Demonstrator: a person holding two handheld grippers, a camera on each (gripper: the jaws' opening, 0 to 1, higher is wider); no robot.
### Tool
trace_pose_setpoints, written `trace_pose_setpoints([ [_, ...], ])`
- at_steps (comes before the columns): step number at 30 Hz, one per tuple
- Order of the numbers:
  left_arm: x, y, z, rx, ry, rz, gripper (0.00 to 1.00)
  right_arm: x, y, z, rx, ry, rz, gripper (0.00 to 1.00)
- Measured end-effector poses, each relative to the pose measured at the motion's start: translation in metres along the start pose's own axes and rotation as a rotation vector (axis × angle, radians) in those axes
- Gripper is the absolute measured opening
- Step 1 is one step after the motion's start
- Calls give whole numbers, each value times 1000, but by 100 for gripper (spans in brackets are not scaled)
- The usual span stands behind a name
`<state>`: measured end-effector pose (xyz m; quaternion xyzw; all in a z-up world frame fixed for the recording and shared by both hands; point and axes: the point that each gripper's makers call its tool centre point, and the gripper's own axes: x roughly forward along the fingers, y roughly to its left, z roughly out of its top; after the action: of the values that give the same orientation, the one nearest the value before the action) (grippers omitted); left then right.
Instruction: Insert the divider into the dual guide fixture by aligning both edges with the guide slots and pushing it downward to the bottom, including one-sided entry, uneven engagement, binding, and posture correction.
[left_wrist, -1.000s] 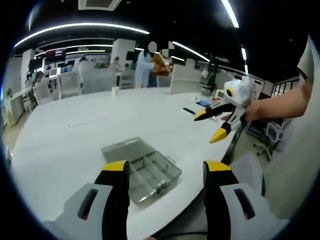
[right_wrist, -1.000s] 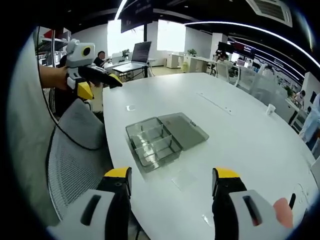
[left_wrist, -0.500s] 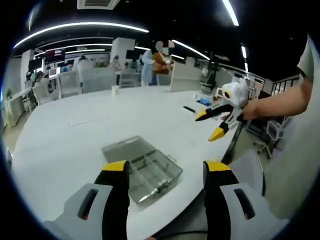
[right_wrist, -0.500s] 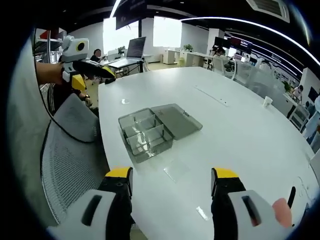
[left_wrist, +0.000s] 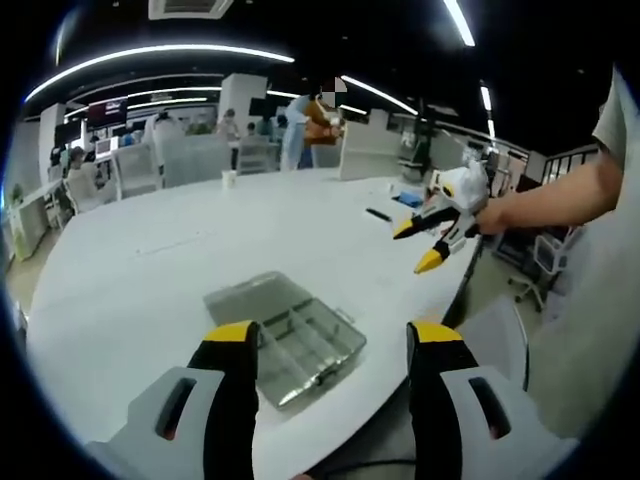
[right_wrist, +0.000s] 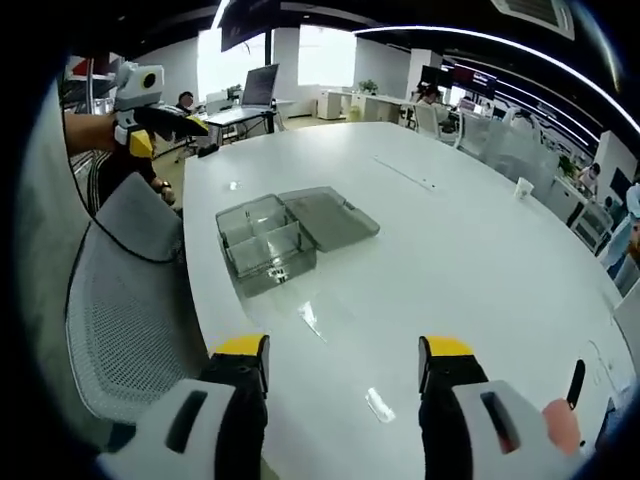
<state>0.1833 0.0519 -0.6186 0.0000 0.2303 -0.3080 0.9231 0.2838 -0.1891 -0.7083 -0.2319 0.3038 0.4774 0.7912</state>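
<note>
Plainly, nothing is gripped yet; the work is at its very start.

Box: a clear plastic box (left_wrist: 285, 335) with inner compartments lies open near the edge of the white tabletop (left_wrist: 150, 270), its lid (right_wrist: 328, 216) folded flat beside it. In the right gripper view the box (right_wrist: 262, 243) sits well ahead of the fingers.

Divider: a thin clear sheet (right_wrist: 310, 318) lying flat on the tabletop between the box and the right gripper may be the divider. It is too faint to be sure.

Left gripper: the left gripper (left_wrist: 333, 385) hovers above the box with its yellow-tipped fingers spread wide and nothing between them. It also appears in the right gripper view (right_wrist: 150, 110), held up beyond a mesh chair (right_wrist: 120, 300).

Right gripper: the right gripper (right_wrist: 340, 400) is released, fingers apart, above bare tabletop. In the left gripper view it hangs in the air (left_wrist: 435, 225), held by a hand (left_wrist: 490, 212).

Step in hand: likely the approach to pick up the divider.

Risks: a thin, clear sheet lying flat is hard to get fingers under, so it may slide across the smooth tabletop. One edge entering its slot first could tilt the sheet and jam it. Pushing on a jammed sheet could shove the light box toward the nearby table edge.
</note>
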Motion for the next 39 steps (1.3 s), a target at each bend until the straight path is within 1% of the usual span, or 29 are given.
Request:
trace_pose_setpoints([
  [4, 1, -1, -2, 9, 10, 0, 60, 6, -8, -13, -12, 17, 2, 58],
  [7, 0, 0, -1, 9, 9, 7, 60, 11, -14, -27, -27, 53, 3, 57],
  [9, 0, 1, 0, 9, 9, 15, 60, 13, -17, -30, -36, 54, 7, 55],
  [11, -1, 2, 0, 6, 6, 22, 60, 17, -21, -40, -47, 83, 11, 55],
  [17, -1, 1, -2, 2, 8, 39, 60, 27, -31, -54, -65, 113, 26, 53],
  [19, -1, 1, -3, -3, 9, 43, 60, 32, -36, -62, -73, 139, 33, 51],
  [21, -2, 1, -4, -3, 12, 48, 60, 37, -37, -65, -113, 144, 43, 50],
  [23, -2, 1, -5, -4, 15, 51, 60, 40, -39, -75, -111, 184, 52, 49],
  [24, -2, -1, -6, -5, 17, 54, 60, 42, -39, -78, -134, 200, 58, 49],
  [26, -3, -1, -8, -7, 19, 60, 60, 46, -38, -80, -150, 203, 68, 47],
  [27, -3, -1, -8, -8, 20, 61, 60, 47, -39, -85, -156, 223, 77, 47],
  [30, -4, -5, -9, -14, 24, 70, 60, 51, -38, -91, -193, 244, 95, 46],
  [32, -4, -5, -11, -16, 27, 72, 60, 53, -39, -96, -203, 269, 106, 45],
  [39, -2, -4, -15, -20, 41, 83, 60, 60, -43, -99, -246, 290, 137, 43],
])
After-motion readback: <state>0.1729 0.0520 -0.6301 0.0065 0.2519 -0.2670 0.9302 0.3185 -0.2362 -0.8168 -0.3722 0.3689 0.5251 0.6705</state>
